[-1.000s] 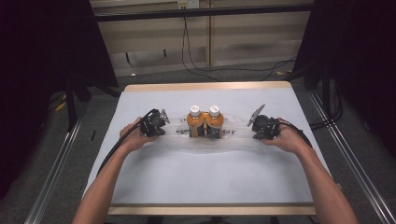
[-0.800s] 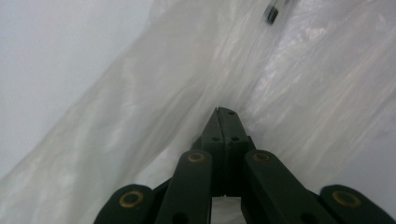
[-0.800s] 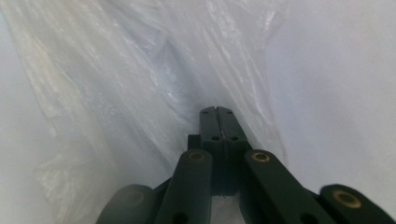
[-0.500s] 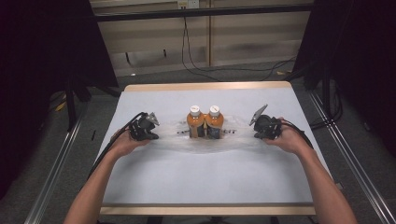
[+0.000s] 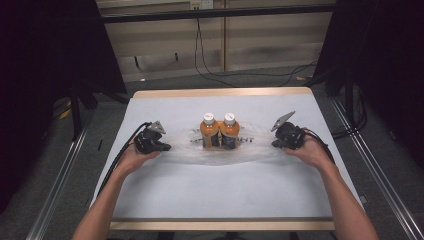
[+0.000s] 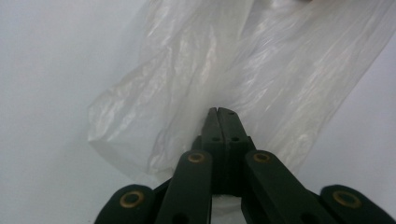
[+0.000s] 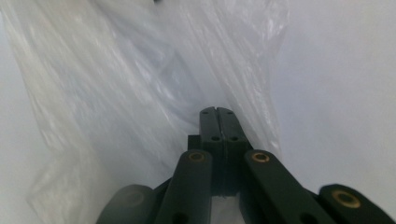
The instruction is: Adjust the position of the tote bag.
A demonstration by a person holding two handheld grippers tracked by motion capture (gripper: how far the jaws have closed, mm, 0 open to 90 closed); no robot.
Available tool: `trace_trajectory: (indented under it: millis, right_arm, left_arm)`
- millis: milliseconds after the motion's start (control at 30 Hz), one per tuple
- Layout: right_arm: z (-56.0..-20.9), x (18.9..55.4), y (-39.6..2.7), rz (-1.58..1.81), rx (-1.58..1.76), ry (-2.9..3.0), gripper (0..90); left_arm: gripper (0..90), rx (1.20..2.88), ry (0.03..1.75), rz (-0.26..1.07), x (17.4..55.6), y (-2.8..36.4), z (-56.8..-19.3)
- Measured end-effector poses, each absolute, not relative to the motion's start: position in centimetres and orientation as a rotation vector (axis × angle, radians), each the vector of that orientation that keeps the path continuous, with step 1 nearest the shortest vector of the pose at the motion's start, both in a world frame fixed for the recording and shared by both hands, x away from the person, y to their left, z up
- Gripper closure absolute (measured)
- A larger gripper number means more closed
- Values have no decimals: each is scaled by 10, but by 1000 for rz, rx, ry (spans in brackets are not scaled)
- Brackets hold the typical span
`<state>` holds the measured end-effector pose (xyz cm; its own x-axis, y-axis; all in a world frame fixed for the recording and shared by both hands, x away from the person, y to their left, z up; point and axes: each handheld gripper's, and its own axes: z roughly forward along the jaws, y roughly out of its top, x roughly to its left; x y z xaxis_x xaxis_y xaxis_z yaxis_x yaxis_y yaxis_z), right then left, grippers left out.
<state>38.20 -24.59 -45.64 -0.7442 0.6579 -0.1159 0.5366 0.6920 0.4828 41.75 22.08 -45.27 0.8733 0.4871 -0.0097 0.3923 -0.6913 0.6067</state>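
Two orange bottles with white caps [image 5: 210, 132] [image 5: 230, 131] stand side by side at the middle of the white table [image 5: 225, 192], inside or on a clear plastic bag [image 5: 252, 150] that lies stretched left to right. At the bag's left end, my left gripper [image 5: 166, 148] is shut on the film. My right gripper [image 5: 274, 144] is shut on its right end. In the left gripper view the jaws [image 6: 218, 110] are pressed together, with crinkled plastic [image 6: 280, 70] fanning out from the tips. The right gripper view shows the same: closed jaws [image 7: 216, 109] and taut film [image 7: 116, 93].
The table's wooden far edge [image 5: 225, 93] and near edge [image 5: 220, 225] border the white top. Metal rails [image 5: 60, 190] run along both sides on the floor. Cables [image 5: 225, 75] lie on the floor behind the table.
My left gripper has moved left, away from the bottles, drawing the plastic out flatter and longer. The right gripper and the bottles have stayed put.
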Motion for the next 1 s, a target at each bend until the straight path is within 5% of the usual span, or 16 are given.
trace_trajectory:
  millis: [533, 767, 1000]
  right_arm:
    - [-416, 371, -226, 983, 879, 2534, 900]
    - [-405, 390, -201, 1103, 869, 2533, 900]
    - [-413, 415, -178, 1140, 889, 2564, 900]
  left_arm:
    - [900, 2225, 452, 145, 384, 181, -416]
    - [900, 2104, 413, 16, 384, 134, -429]
    - [900, 2129, 410, 29, 380, 103, -441]
